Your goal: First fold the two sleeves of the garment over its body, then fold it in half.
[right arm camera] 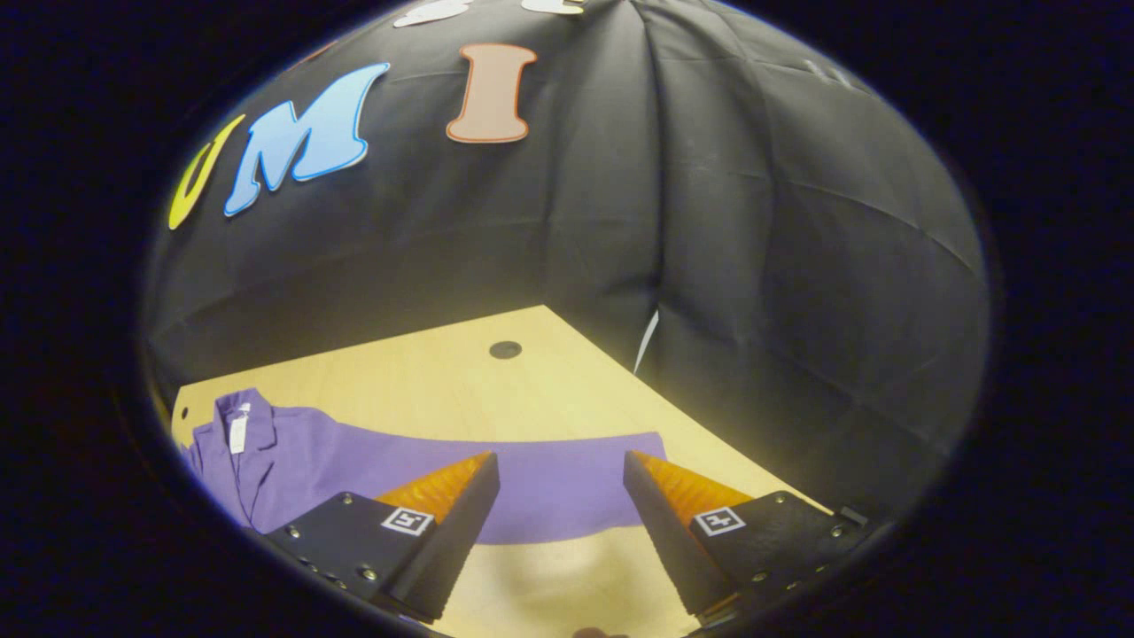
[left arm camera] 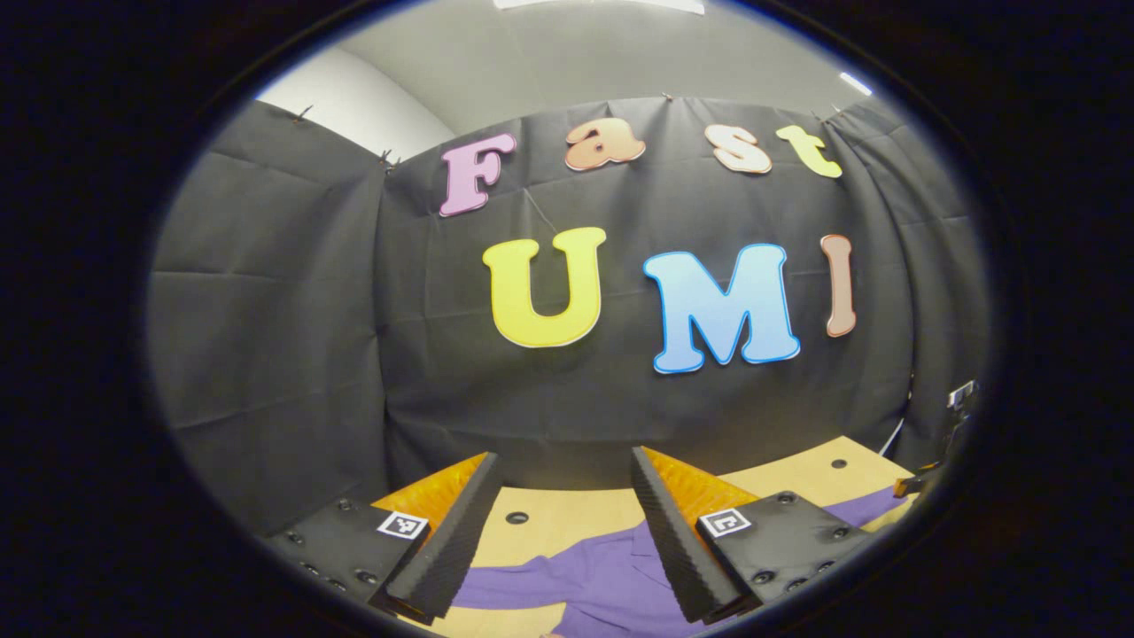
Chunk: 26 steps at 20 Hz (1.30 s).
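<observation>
Overhead, both grippers' fingers [left arm camera: 651, 496] gape above purple garment [right arm camera: 532, 483] on wooden table [right arm camera: 461, 381].

Left tool [left arm camera: 563, 474] hangs with jaws apart above the purple garment [left arm camera: 602, 580] on the table [left arm camera: 567, 518].

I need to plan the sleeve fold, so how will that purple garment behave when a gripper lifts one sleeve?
The purple garment lies flat and thin on the wooden table, so it is probably floppy: a lifted sleeve would likely drape and sag. It looks light, so the body may drag along. The right gripper stands open above the sleeve.
</observation>
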### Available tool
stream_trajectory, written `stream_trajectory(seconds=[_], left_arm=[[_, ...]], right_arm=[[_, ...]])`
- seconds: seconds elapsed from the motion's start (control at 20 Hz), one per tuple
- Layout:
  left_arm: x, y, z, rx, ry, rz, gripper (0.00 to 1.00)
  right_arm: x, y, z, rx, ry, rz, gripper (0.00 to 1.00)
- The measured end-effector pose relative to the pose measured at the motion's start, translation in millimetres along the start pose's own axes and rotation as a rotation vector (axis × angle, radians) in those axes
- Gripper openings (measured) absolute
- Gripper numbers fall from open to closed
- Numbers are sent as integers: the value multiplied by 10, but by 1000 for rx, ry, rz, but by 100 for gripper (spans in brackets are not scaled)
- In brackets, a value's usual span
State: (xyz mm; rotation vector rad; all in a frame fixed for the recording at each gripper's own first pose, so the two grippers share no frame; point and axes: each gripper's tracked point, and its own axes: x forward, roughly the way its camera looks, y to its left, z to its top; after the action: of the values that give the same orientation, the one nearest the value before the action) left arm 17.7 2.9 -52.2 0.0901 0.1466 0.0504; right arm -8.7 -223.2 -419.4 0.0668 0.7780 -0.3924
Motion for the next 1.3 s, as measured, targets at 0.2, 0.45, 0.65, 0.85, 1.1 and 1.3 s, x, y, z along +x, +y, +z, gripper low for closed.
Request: stream_trajectory(seconds=[0.2, 0.45, 0.65, 0.85, 1.1, 1.3], left_arm=[[-47, -56, -29, 4, 13, 5, 93], [-117, -70, -96, 30, 34, 28, 93], [-127, -73, -125, 34, 47, 46, 93], [-120, -97, -153, 45, 52, 62, 93], [-104, -162, -210, 35, 61, 67, 93], [-79, -219, -275, 21, 67, 64, 93]], right_arm=[[254, -167, -221, -22, 63, -20, 91], [544, -337, -464, -23, 155, -55, 91], [708, -407, -628, -9, 221, -79, 91], [775, -396, -792, -16, 268, -70, 91], [780, -333, -884, 74, 291, -22, 93], [748, -332, -909, 63, 300, 7, 75]])
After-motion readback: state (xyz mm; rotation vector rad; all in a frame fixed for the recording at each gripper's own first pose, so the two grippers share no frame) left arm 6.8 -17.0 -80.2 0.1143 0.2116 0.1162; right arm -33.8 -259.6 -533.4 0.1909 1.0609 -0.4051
